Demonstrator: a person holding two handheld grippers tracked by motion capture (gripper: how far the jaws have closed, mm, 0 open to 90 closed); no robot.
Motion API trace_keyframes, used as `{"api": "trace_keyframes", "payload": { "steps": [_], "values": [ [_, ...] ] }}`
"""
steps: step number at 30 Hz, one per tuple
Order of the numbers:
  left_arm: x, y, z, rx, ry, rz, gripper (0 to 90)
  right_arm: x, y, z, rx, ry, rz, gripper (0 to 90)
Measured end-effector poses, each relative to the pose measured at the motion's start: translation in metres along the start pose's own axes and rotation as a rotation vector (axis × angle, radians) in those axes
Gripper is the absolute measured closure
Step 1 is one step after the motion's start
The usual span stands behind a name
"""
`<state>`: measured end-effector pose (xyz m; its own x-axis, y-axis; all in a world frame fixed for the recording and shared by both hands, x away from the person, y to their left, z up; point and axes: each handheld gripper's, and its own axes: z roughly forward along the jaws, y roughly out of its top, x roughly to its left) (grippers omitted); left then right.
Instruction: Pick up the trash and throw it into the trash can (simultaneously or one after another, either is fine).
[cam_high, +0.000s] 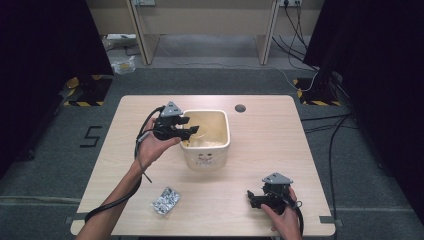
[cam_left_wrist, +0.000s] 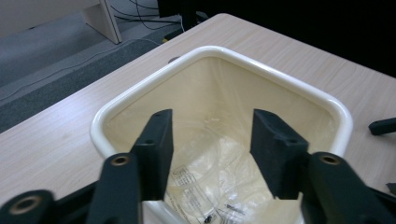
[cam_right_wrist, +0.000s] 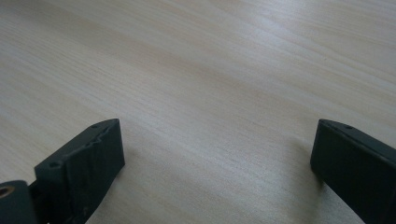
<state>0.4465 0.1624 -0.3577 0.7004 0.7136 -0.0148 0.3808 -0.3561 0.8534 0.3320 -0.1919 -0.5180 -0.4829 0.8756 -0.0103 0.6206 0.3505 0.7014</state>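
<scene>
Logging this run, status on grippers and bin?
Left gripper open over cream bin, empty. Right gripper open, low over table. Clear bag in bin. Foil packet unobstructed.

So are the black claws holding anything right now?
No, nothing is held. The left gripper is open over the cream bin with only air between its jaws. The right gripper is open too, over the bare table.

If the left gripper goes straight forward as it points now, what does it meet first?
Probably the clear plastic bag lying inside the cream bin. The left gripper is open above the bin's mouth, pointing down into it; depth is unclear.
</scene>
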Motion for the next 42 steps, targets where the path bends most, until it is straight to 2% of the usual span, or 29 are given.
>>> {"api": "trace_keyframes", "payload": {
  "steps": [4,8,14,18,32,42],
  "values": [
    [0.001,-0.002,-0.01,-0.019,-0.003,-0.022,35.2,0.0,0.0,0.0,0.0,0.0,0.0,3.1],
    [0.002,-0.005,-0.016,-0.011,-0.018,-0.038,28.6,0.0,0.0,0.0,0.0,0.0,0.0,3.1],
    [0.001,-0.01,-0.024,-0.007,-0.034,-0.039,21.4,0.0,0.0,0.0,0.0,0.0,0.0,3.1],
    [-0.002,-0.013,-0.035,-0.012,-0.047,-0.032,17.1,0.0,0.0,0.0,0.0,0.0,0.0,3.1],
    [-0.009,-0.039,-0.055,-0.003,-0.076,-0.033,16.5,0.0,0.0,0.0,0.0,-0.001,0.0,3.1],
    [-0.018,-0.059,-0.059,0.014,-0.086,-0.031,16.5,0.0,0.0,0.0,0.0,-0.001,0.0,3.1]
  ]
}}
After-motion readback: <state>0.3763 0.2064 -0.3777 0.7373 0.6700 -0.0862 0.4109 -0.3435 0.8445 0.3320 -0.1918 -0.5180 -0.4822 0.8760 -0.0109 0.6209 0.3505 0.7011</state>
